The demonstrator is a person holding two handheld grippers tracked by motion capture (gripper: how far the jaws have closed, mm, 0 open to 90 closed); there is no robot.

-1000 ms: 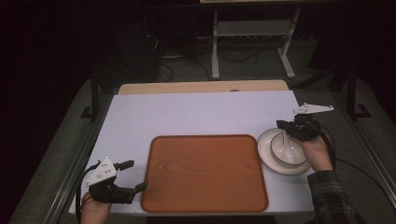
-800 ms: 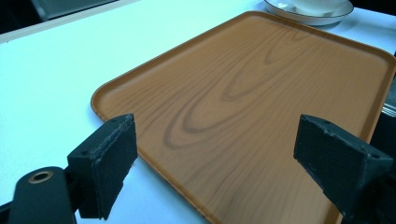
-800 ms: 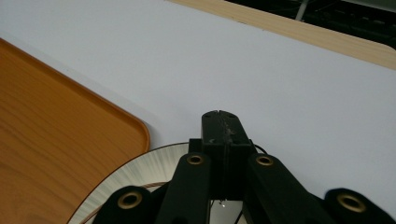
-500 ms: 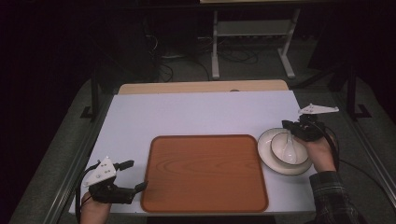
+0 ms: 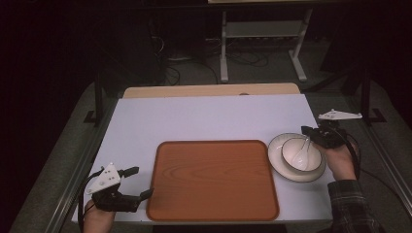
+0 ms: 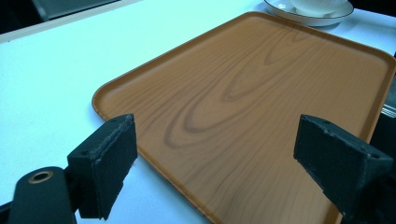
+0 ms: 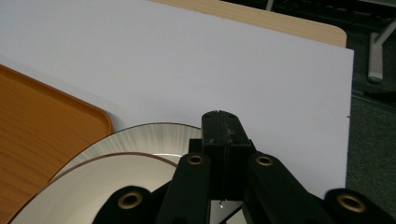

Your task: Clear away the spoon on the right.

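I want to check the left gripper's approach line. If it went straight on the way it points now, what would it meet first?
Most likely the wooden tray: the left gripper has its jaws open, and the tray's near edge lies just ahead between them. Whether it would catch the rim or pass over it is unclear.

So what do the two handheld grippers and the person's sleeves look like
Both are black. The left gripper and right gripper each carry a pale grey three-cornered plate on top and trail a thin black cable. Up close, the jaws end in blocky black pads, with brass-coloured rivets at the links. A dark plaid sleeve covers the right forearm.
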